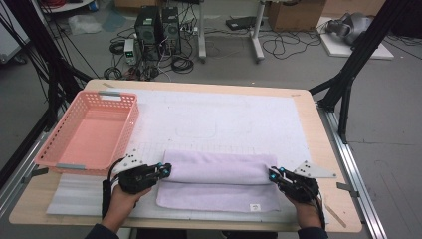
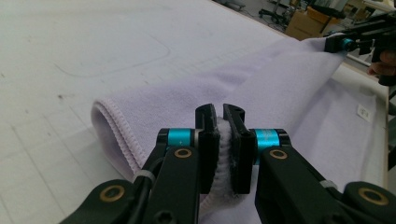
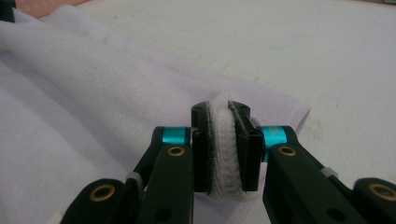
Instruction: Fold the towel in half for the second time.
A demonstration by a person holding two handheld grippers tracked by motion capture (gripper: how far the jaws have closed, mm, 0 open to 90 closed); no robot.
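A pale lilac towel [image 1: 219,179] lies across the near part of the table, its far half lifted and folded toward me over the near half. My left gripper [image 1: 166,170] is shut on the towel's left corner; in the left gripper view [image 2: 223,122] white towel edge is bunched between the pads. My right gripper [image 1: 273,174] is shut on the right corner, and in the right gripper view [image 3: 220,114] a thick wad of towel [image 3: 93,116] fills the jaws. The right gripper [image 2: 348,44] also shows far off at the towel's other end. A small label [image 1: 254,206] marks the near layer.
A pink plastic basket [image 1: 92,132] stands at the table's left. A white mat [image 1: 224,119] covers most of the wooden table [image 1: 318,124]. Behind the table are computer towers [image 1: 157,27], cables and cardboard boxes on the floor. Black frame legs [image 1: 348,74] rise at the right.
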